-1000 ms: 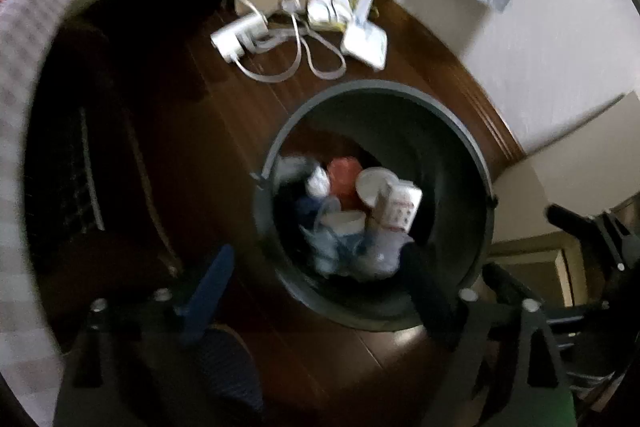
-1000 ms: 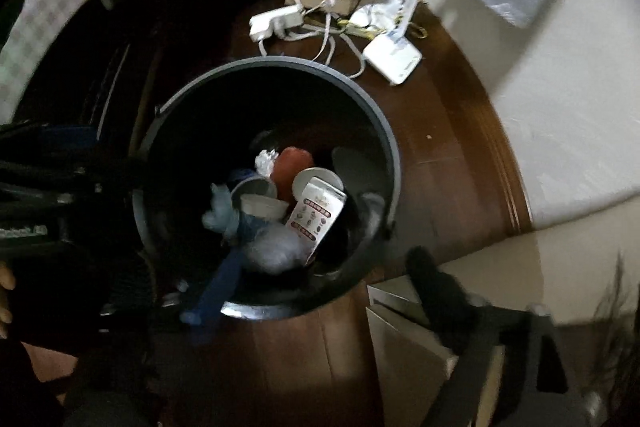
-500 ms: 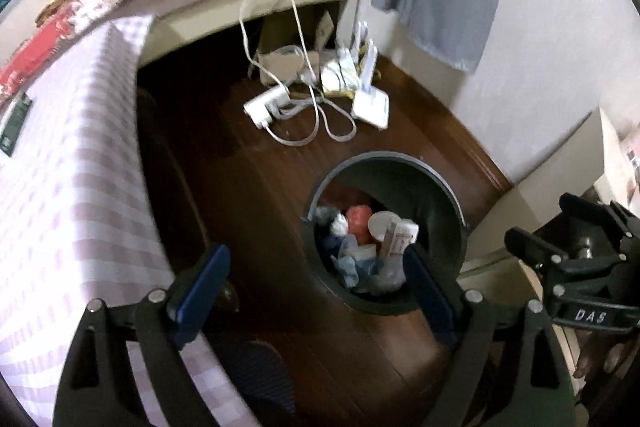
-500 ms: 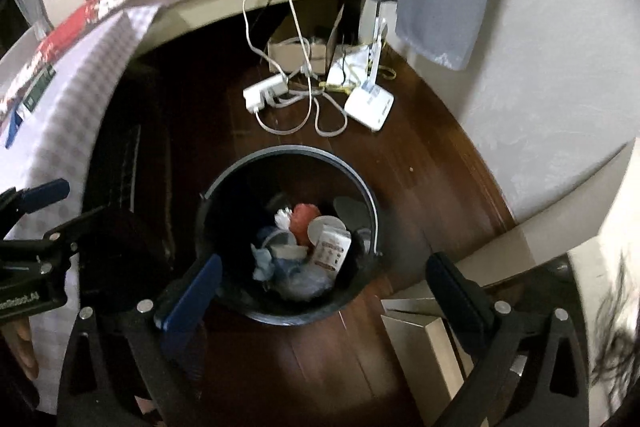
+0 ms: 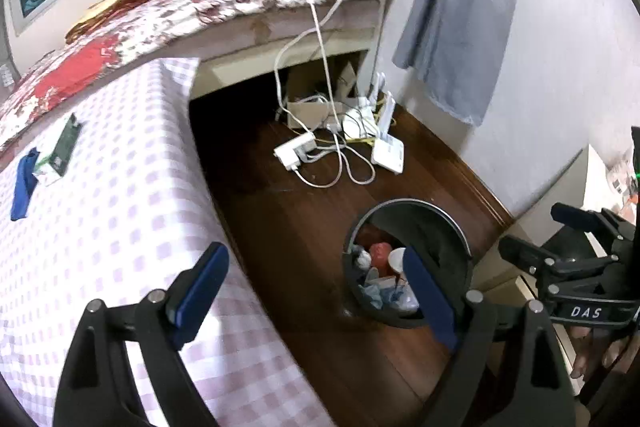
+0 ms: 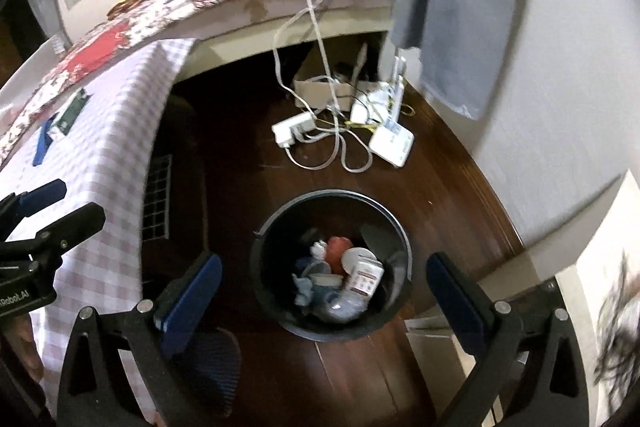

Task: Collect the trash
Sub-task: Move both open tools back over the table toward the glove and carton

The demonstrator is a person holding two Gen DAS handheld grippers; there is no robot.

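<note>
Both grippers lifted clear of the bin, jaws wide and empty.

Since a second ago the trash bin point(image 6: 332, 267) has shrunk from filling both views to sitting low ahead; right gripper point(image 6: 320, 287) has just been opening, nothing between its fingers; left gripper point(image 5: 316, 287) wide, empty, bin ahead to its right. Drop looks done: cups and a carton lie inside. Likely next pickings: small box point(image 5: 60, 151) and blue item point(image 5: 22, 183) on the checked table point(image 5: 120, 207), ahead-left. Cable tangle point(image 6: 332, 135) beyond the bin, out of the way.
</note>
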